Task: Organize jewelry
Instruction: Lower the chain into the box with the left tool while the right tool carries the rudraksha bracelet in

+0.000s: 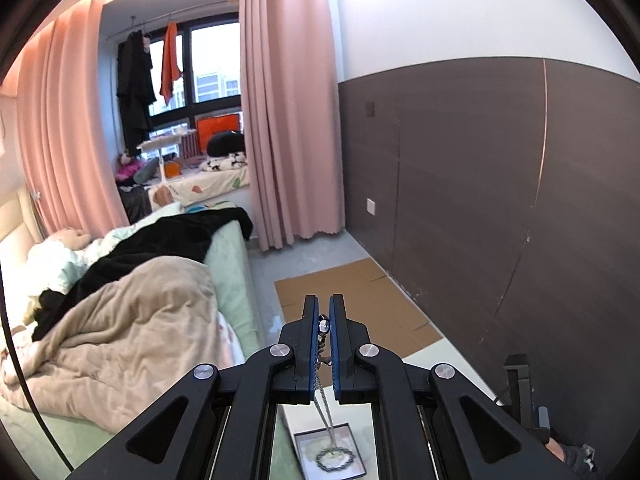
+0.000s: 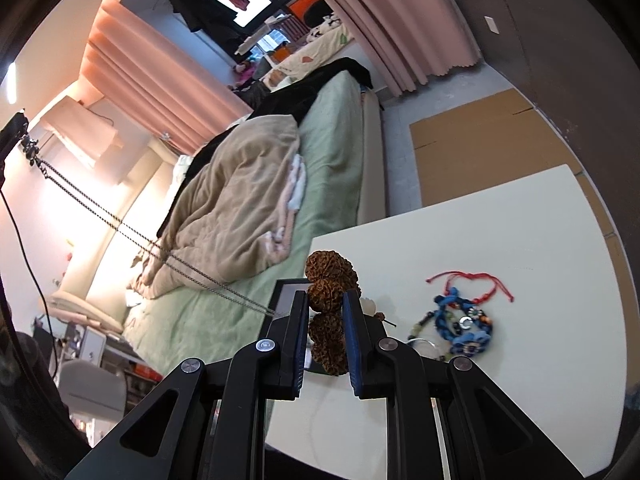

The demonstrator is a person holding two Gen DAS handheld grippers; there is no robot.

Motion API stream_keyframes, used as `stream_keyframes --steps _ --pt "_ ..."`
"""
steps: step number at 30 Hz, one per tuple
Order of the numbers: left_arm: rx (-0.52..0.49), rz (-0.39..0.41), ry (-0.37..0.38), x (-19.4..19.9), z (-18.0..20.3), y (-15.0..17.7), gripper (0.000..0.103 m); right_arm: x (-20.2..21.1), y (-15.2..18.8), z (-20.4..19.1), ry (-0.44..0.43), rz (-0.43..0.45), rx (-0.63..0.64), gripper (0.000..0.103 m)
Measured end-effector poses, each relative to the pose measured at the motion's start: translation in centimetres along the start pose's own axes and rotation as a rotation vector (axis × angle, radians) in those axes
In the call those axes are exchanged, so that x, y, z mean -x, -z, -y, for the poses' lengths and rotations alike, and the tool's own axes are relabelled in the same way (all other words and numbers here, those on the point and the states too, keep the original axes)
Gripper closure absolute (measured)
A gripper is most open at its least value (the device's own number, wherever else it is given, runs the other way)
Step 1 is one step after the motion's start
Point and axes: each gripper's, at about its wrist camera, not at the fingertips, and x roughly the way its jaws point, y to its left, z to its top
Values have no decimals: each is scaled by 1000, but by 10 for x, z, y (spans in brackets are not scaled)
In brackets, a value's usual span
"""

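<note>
A: Left tool (image 1: 323, 326) state?
B: Clenched on the silver chain (image 1: 325, 400), lifted so it hangs clear over the black-framed tray (image 1: 358, 454) holding a beaded bracelet (image 1: 335, 459).
A: Right?
B: Right tool (image 2: 325, 312) grips the brown seed-bead bracelet (image 2: 329, 280) above the bench (image 2: 500, 240); probably separating pieces. No readable labels.

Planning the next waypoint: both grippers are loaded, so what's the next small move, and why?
Probably raise the left gripper a little more. It is shut on the chain necklace, whose lower end reaches down to the beaded bracelet in the black-framed tray and may snag it. The right gripper holds the brown seed beads.
</note>
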Motion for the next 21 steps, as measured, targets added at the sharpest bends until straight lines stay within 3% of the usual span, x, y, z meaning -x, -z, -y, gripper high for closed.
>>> stream_keyframes --steps 8,21 --pt "4 -14 5 -5 -7 14 98 -2 3 -11 -34 9 23 85" --pt "58 -122 19 -37 -20 66 98 -16 4 -25 -56 -9 46 85"
